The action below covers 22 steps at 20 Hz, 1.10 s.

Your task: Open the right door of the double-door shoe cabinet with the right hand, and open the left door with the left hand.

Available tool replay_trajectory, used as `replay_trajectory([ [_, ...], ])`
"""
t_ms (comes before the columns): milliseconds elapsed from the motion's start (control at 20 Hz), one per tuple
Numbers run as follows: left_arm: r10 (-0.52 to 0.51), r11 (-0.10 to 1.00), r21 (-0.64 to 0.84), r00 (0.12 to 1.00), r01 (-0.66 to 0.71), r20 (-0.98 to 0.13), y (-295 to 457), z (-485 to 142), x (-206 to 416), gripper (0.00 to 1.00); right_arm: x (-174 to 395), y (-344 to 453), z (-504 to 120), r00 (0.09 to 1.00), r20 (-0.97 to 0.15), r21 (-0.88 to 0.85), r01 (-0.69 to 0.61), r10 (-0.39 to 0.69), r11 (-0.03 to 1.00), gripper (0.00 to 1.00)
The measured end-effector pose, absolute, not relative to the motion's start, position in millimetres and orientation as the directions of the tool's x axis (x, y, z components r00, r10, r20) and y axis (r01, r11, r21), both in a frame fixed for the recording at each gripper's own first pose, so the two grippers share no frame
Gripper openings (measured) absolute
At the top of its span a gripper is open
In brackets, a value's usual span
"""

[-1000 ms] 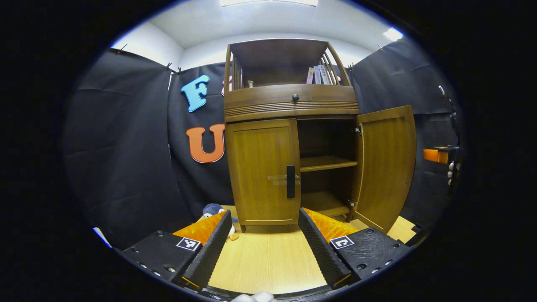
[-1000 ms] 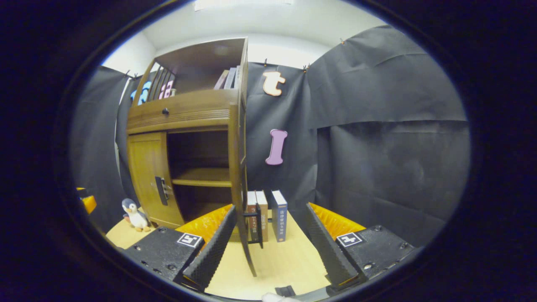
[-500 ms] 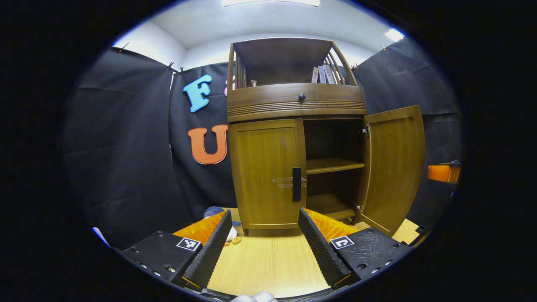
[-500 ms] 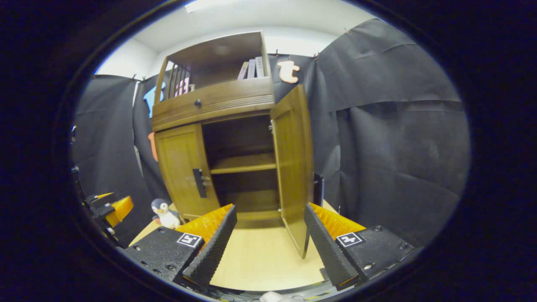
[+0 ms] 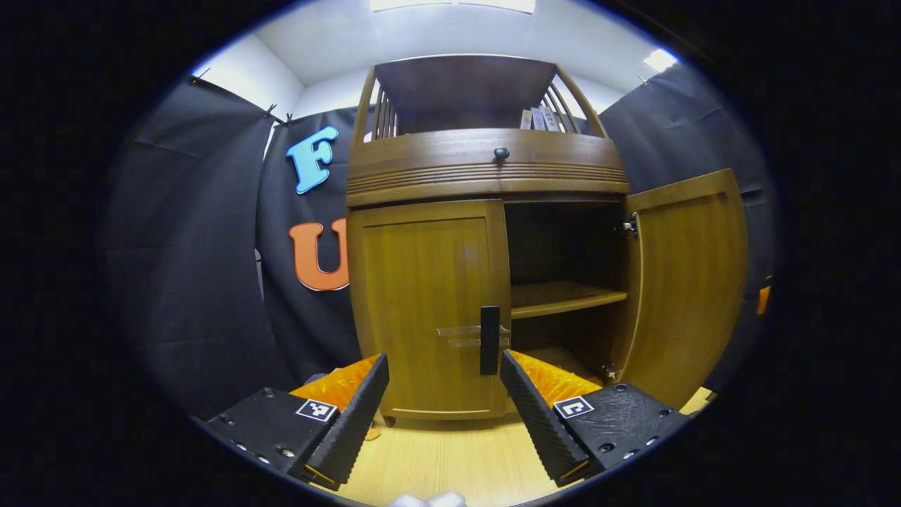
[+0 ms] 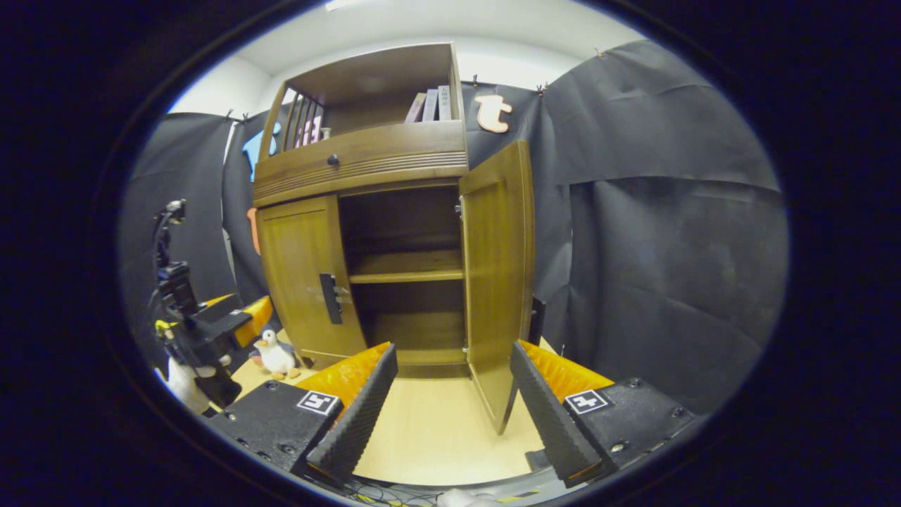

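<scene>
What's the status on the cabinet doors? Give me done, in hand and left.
Done: the right door stands swung open, showing the shelf inside. In hand: the left gripper is open and lined up in front of the left door's handle, not yet on it. Left: grip that handle and pull the left door, which is shut. The right gripper is open, holding nothing.
</scene>
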<state>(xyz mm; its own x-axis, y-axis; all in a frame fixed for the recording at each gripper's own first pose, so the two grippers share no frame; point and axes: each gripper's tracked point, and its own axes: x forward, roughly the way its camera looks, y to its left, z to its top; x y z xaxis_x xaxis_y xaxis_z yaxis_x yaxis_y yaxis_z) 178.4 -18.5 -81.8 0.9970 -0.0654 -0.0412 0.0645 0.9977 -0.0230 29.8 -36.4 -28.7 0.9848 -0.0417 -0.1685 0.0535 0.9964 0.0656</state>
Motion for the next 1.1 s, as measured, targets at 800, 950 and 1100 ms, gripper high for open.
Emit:
replay_trajectory([
  [800,-0.101,0.994,-0.056,0.991,0.096,-0.093,-76.5,-136.9,338.0,0.96,37.6,-35.9,-28.4,0.971,-0.234,-0.023,0.040,-0.044,0.999,1.00],
  [950,-0.112,0.993,-0.037,0.990,0.109,-0.086,-79.8,-138.4,346.9,0.87,40.2,-35.5,-30.4,0.969,-0.244,-0.039,0.024,-0.033,0.999,1.00],
  [1100,-0.144,0.989,-0.039,0.986,0.141,-0.089,-88.6,-138.4,350.8,0.63,40.2,-34.8,-28.2,0.968,-0.251,-0.035,0.012,-0.021,0.999,1.00],
])
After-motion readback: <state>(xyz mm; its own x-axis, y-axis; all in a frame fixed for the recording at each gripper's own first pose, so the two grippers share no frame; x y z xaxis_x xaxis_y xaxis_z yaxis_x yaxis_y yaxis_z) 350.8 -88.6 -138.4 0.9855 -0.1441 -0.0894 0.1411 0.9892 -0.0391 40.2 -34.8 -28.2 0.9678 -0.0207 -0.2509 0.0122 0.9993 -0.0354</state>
